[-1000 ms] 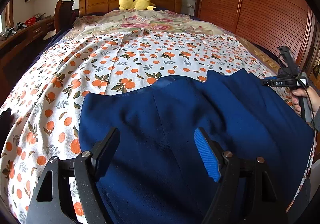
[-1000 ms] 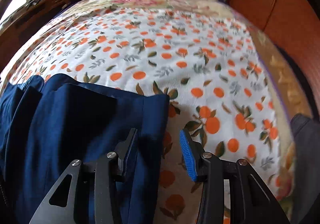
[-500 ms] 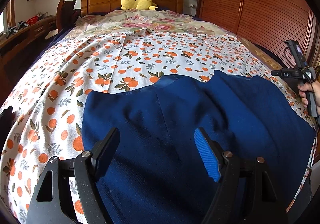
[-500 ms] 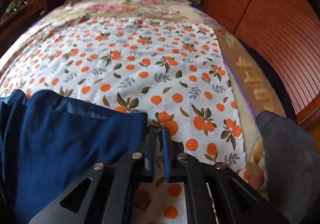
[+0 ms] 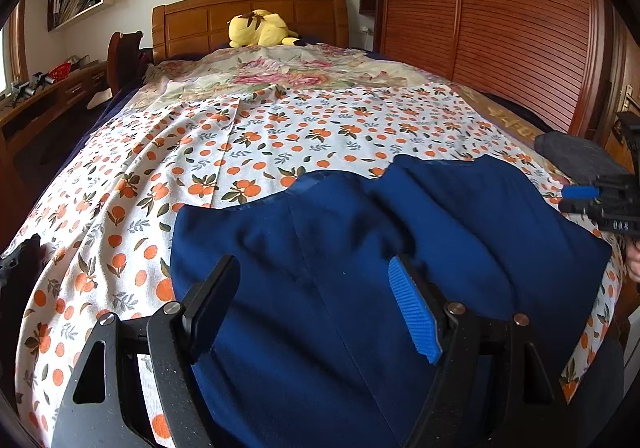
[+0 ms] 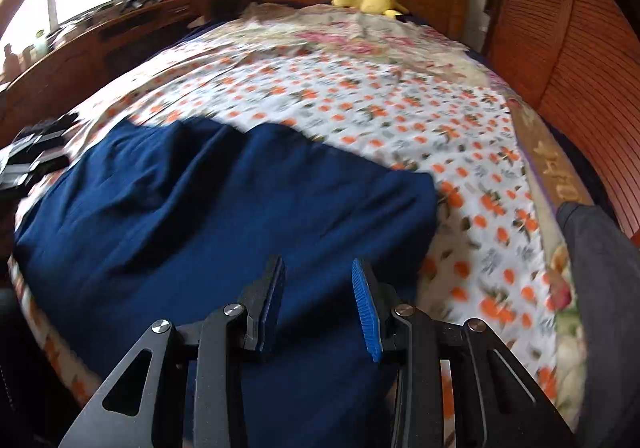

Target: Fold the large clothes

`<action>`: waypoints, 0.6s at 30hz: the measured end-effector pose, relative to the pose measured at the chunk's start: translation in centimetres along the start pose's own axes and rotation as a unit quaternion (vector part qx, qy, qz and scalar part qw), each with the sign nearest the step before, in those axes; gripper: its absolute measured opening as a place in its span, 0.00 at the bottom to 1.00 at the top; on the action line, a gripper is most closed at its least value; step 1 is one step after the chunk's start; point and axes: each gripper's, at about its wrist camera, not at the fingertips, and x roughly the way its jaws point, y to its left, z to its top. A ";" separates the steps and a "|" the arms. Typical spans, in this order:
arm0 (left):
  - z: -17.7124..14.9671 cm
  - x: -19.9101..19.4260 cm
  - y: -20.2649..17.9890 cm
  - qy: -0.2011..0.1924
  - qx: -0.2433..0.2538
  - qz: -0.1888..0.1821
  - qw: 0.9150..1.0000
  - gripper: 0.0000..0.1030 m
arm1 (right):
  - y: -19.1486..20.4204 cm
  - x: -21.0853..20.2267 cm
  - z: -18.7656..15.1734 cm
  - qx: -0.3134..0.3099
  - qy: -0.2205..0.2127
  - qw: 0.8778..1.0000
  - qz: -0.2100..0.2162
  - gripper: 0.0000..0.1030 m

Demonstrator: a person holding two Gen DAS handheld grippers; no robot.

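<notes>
Garment: a navy cloth [image 5: 360,268] lies spread on the near end of the bed, rumpled along its far edge; it fills the 6 o'clock half of both views.
Left tool: [image 5: 316,300] jaws wide apart, nothing between them, hovering over the cloth.
Right tool: [image 6: 318,304] jaws parted, released, above the cloth; the view is blurred.
Sheet: white with orange fruit print [image 5: 240,152], under the cloth, running to 12 o'clock.
Grey item: dark grey fabric [image 6: 600,268] at 3 o'clock, near the cloth.
Toy: a yellow plush [image 5: 260,28] at 12 o'clock by the headboard [image 5: 192,20].
</notes>
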 end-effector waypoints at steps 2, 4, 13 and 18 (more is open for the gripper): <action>-0.4 -0.6 -0.4 -0.003 0.003 -0.004 1.000 0.75 | 0.4 -1.2 -1.2 -0.007 0.002 1.000 0.003 0.35; -0.8 -1.4 -1.0 -0.006 0.007 -0.008 1.000 0.75 | 0.6 -2.0 -2.8 -0.011 0.006 1.000 -0.001 0.35; -3.9 -5.1 -1.5 -0.014 -0.004 0.002 1.000 0.75 | 0.0 -0.9 -6.5 0.002 0.029 1.000 -0.004 0.35; -7.1 -6.5 0.6 0.009 -0.035 0.035 0.999 0.75 | 1.6 -3.0 -5.9 0.005 0.012 1.000 -0.019 0.36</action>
